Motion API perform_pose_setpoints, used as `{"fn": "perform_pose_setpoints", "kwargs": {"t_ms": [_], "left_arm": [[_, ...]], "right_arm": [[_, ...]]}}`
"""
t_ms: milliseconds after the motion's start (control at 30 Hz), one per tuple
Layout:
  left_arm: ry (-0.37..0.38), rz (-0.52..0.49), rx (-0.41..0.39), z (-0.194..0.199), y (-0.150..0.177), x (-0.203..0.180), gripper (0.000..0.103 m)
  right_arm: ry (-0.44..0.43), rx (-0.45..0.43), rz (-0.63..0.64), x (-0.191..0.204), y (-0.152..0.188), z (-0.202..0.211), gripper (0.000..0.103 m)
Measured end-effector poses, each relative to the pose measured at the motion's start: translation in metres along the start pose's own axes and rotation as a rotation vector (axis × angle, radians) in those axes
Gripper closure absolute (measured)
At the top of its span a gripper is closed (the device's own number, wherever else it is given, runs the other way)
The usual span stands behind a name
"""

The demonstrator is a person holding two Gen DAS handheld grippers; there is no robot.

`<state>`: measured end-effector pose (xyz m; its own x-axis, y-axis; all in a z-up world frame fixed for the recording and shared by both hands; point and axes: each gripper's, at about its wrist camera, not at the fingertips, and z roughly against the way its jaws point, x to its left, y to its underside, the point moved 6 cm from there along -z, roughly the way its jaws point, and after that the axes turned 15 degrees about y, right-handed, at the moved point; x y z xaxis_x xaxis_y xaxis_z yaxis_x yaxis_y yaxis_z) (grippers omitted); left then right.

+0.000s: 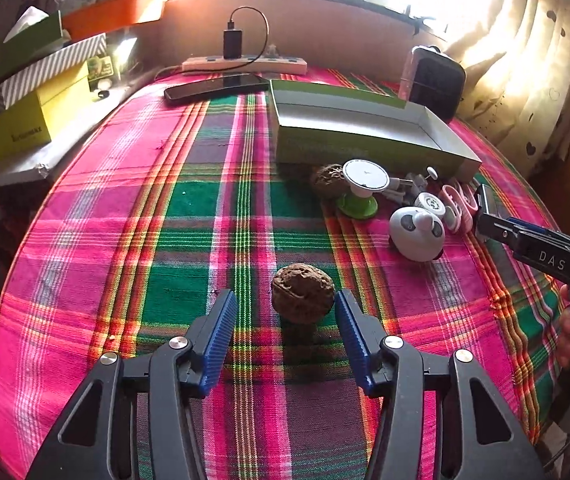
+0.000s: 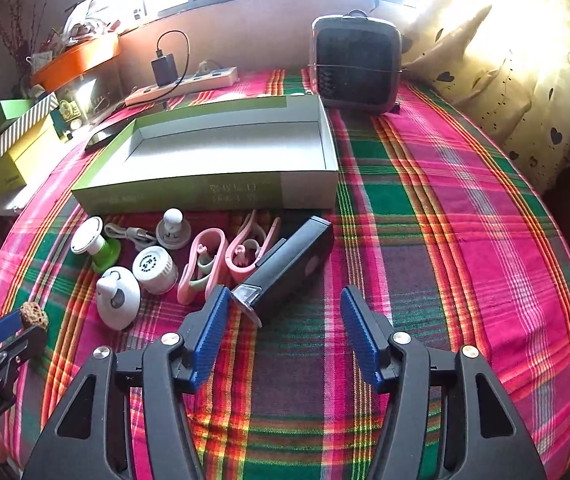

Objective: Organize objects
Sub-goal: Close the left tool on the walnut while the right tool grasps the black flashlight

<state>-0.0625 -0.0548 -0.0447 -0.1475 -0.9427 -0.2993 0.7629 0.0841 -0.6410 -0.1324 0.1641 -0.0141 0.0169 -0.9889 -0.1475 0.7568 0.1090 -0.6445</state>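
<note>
My left gripper [image 1: 285, 300] is open, its blue pads on either side of a brown walnut [image 1: 303, 293] that rests on the plaid cloth; the right pad is close to it. It also shows in the right wrist view [image 2: 33, 317]. A second walnut [image 1: 328, 181] lies near an open green box [image 1: 365, 128]. My right gripper [image 2: 285, 300] is open and empty, just in front of a black trimmer [image 2: 289, 266]. Beside it lie pink clips [image 2: 221, 256], a white round device [image 2: 118, 298], a white cap [image 2: 155, 269] and a green-based disc [image 2: 95, 245].
A black fan heater [image 2: 357, 64] stands behind the box [image 2: 221, 152]. A power strip with charger [image 1: 245, 65] and a phone [image 1: 217, 87] lie at the back. Stacked boxes [image 1: 33, 116] and an orange tray [image 1: 113, 12] sit at the left. Curtain [image 2: 517, 80] at the right.
</note>
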Motion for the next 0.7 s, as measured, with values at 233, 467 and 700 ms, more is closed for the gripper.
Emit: {"fn": "perform_pose_setpoints", "kwargs": {"t_ms": [233,467,700], "left_arm": [[-0.001,-0.011,0.005,-0.005,-0.008,0.000,0.064],[0.006,-0.014,0.006,-0.013,-0.017,-0.001,0.064],[0.009,-0.026,0.012,-0.019,-0.023,-0.004,0.064]], "right_arm": [[0.015,-0.001,-0.002,-0.010,0.003,0.004,0.055],[0.047,0.013,-0.023,-0.025,0.008,0.007,0.055],[0.038,0.022,0.002,-0.017,0.003,0.000,0.055]]}}
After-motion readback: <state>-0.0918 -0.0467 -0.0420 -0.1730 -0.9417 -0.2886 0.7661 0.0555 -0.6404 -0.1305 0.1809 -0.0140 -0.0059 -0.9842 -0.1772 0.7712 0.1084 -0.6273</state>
